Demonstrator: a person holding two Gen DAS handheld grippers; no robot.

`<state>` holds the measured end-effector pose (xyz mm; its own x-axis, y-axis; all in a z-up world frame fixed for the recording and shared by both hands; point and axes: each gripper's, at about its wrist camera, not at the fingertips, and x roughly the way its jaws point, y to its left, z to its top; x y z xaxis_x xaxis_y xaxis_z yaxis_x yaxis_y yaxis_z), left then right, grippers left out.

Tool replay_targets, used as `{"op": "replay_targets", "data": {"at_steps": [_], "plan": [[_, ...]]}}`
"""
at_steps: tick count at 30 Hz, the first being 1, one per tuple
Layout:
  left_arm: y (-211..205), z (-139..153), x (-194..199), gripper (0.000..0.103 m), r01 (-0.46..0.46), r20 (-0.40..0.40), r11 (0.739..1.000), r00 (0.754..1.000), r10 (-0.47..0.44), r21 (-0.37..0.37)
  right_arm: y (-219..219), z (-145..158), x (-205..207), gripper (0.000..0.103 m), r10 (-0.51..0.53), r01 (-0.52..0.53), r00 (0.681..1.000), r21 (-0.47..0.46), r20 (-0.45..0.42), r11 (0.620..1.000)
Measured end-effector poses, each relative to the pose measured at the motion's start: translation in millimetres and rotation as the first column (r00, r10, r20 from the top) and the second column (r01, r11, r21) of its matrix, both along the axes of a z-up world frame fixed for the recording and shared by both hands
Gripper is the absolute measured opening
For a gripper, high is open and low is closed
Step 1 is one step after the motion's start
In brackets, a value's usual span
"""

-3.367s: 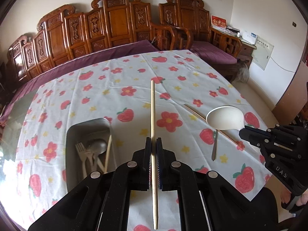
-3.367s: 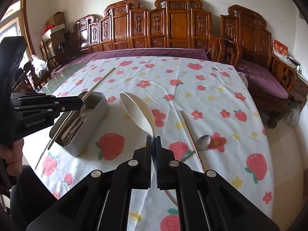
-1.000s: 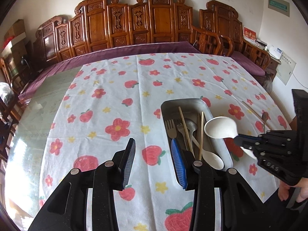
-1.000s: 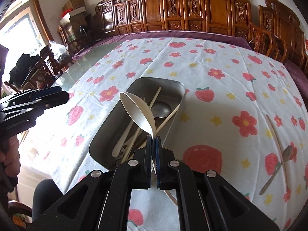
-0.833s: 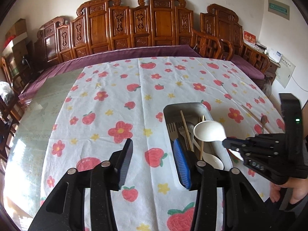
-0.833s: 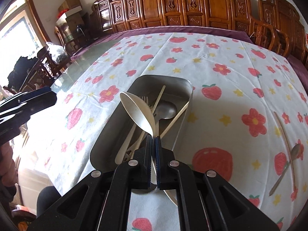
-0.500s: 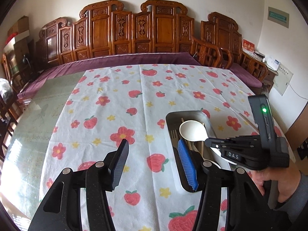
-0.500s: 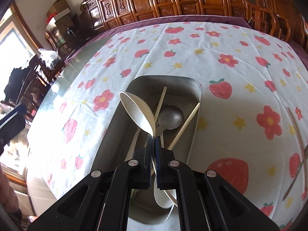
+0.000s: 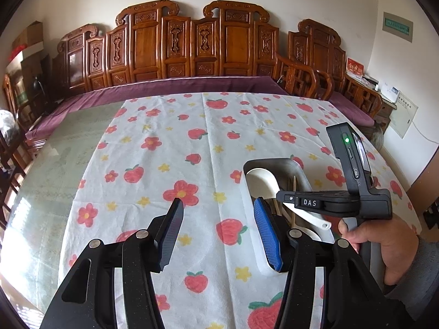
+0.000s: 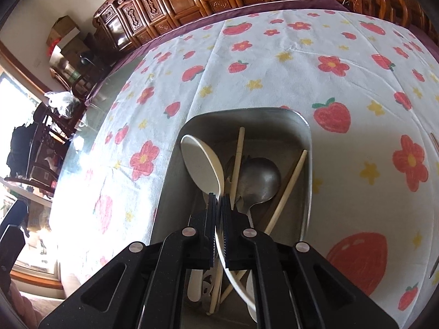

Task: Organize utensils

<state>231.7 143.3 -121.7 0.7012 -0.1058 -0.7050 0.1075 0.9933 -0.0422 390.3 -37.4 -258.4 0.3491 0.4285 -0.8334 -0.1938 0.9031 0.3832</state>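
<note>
My right gripper (image 10: 218, 201) is shut on the handle of a white spoon (image 10: 201, 166) and holds it low inside the metal tray (image 10: 308, 148), bowl toward the tray's far end. The tray also holds a metal spoon (image 10: 259, 178), chopsticks (image 10: 286, 189) and other utensils. In the left wrist view the tray (image 9: 277, 163) sits to the right, with the white spoon (image 9: 260, 178) in it under the right gripper (image 9: 279, 196). My left gripper (image 9: 216, 230) is open and empty above the tablecloth, just left of the tray.
The round table has a white cloth (image 9: 192, 137) printed with strawberries and flowers. A chopstick (image 10: 435, 139) lies on the cloth at the far right edge. Carved wooden chairs (image 9: 192, 46) ring the far side.
My right gripper has moved the white spoon over the tray and lowered it inside. My left gripper has let go of its chopstick, which lies in the tray, and now stands open.
</note>
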Motion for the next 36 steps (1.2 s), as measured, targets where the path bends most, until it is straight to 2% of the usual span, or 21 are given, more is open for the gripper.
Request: {"op": "replay_targets", "data": {"at_steps": [5,19,26,34,35,36], "plan": [[0.6,0.7,-0.7,0.051,-0.002,0.002,1.000,1.000,0.002,0.012,2.5,-1.7,-5.1,0.010,0.041,-0.041,0.999,0.005,-0.012,0.999],[-13.2,-1.1,0.3,0.051,0.002,-0.012,1.000,1.000,-0.002,0.020,-6.2,18.9,-25.3,0.010,0.164,-0.154,0.981,-0.091,0.107,0.984],[-37.9,1.9,-2.9,0.051,0.031,-0.007,0.999,1.000,-0.030,0.028,-46.4,43.7,-54.2,0.010,0.214,-0.184,0.953,-0.152,0.215,0.971],[-75.4,1.0,-2.1,0.053,0.067,-0.010,0.997,0.998,-0.067,0.035,-120.3,57.2,-91.4,0.010,0.189,-0.141,0.940,-0.180,0.283,0.973],[-80.4,0.6,-1.9,0.053,0.073,-0.010,0.997,0.997,-0.072,0.035,-131.1,57.9,-95.0,0.010,0.181,-0.130,0.940,-0.187,0.290,0.974],[-87.0,-0.2,-1.8,0.059,0.080,-0.011,0.996,0.997,-0.080,0.035,-140.0,58.1,-97.9,0.013,0.175,-0.121,0.939,-0.191,0.295,0.974]]}}
